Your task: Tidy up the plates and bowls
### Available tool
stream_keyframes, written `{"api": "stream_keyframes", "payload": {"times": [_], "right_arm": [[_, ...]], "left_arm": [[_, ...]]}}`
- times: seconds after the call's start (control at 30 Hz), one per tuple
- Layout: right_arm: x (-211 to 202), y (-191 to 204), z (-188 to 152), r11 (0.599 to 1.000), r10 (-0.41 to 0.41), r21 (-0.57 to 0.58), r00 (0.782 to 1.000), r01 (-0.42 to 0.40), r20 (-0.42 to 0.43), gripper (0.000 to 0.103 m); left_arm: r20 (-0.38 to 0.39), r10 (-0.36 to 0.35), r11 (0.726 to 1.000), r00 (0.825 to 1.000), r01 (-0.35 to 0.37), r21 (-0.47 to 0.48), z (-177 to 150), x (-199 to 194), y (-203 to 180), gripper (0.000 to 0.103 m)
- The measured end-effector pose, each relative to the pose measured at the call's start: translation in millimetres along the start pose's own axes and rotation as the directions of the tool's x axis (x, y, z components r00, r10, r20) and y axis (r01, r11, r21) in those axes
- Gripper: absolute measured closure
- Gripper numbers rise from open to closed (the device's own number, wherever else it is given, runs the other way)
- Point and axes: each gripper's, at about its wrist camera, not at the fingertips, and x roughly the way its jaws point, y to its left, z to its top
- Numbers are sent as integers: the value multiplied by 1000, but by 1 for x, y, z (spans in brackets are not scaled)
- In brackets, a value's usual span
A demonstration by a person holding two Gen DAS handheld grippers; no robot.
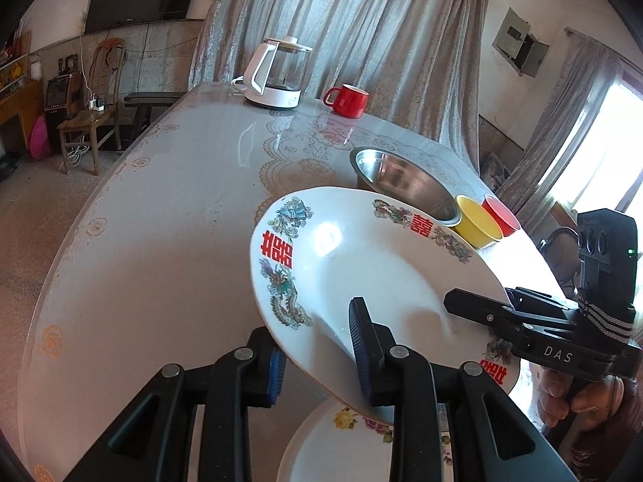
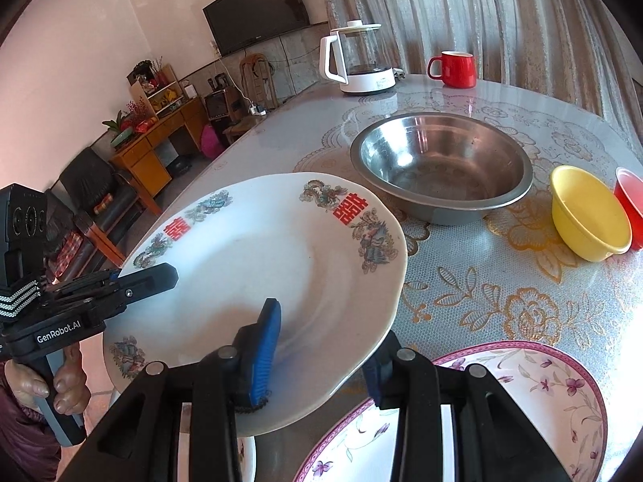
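Both grippers hold one white plate with red characters and dragon prints [image 1: 361, 265] [image 2: 261, 273], lifted and tilted above the table. My left gripper [image 1: 321, 357] is shut on its near rim. My right gripper [image 2: 321, 357] is shut on the opposite rim and also shows in the left wrist view [image 1: 474, 309]. My left gripper also shows in the right wrist view [image 2: 152, 281]. A steel bowl [image 2: 442, 168], a yellow bowl [image 2: 586, 213] and a red bowl [image 2: 631, 197] stand beyond. A floral white plate [image 1: 333, 438] lies below the held one. A pink-rimmed floral plate [image 2: 502, 409] lies at the near right.
A glass kettle with white base [image 2: 361, 64] and a red mug [image 2: 454, 68] stand at the table's far edge. The table [image 1: 160, 241] has a glossy patterned cover. Curtains hang behind it. Chairs and cabinets stand off to the left.
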Motion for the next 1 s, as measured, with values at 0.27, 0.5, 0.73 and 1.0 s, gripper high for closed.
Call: {"api": "stream_keyframes", "payload": {"times": [0.27, 0.5, 0.73, 1.0], "right_arm": [[-48, -8, -17, 1000, -17, 9, 998, 17, 67, 67], [-93, -28, -46, 997, -64, 45, 992, 59, 107, 66], [-127, -53, -76, 987, -141, 95, 983, 129, 121, 66], [-135, -81, -106, 967, -217, 148, 973, 205, 72, 66]], "left_arm": [[20, -52, 997, 998, 50, 60, -9, -18, -46, 72], [10, -115, 985, 993, 113, 130, -25, -25, -93, 71], [-38, -172, 969, 984, 176, 172, -44, -15, -134, 69], [-138, -190, 964, 972, 212, 164, -66, 12, -160, 69]]}}
